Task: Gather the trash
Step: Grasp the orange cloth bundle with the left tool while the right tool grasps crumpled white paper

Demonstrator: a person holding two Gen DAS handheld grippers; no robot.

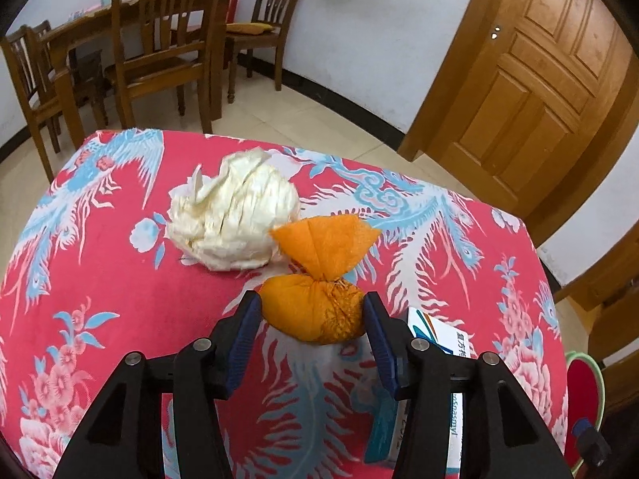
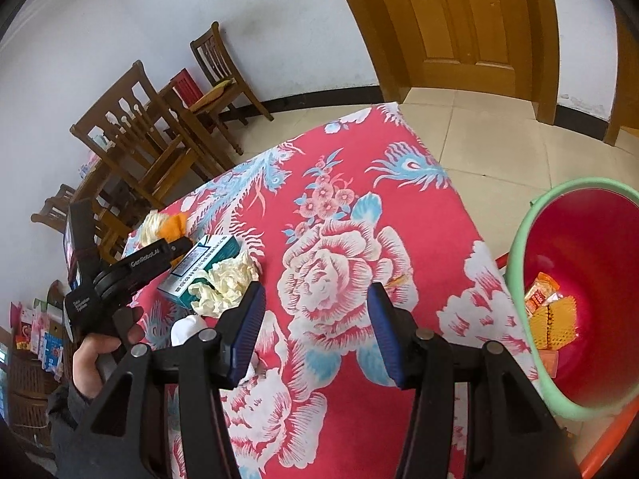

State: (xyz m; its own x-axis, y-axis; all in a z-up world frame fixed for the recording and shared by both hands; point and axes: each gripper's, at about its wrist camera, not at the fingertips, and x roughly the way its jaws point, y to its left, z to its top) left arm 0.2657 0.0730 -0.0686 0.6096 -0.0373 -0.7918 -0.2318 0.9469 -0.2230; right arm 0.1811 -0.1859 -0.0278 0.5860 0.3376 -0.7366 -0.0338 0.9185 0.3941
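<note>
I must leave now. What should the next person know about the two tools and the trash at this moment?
Left tool: fingers on both sides of the orange pouch; grip unclear.
Right tool: open, empty, over the tablecloth.
On the table: white wad, box with crumpled paper on it.
Done: some wrappers lie in the bin.
Left: pouch, wad, paper, box.
</note>
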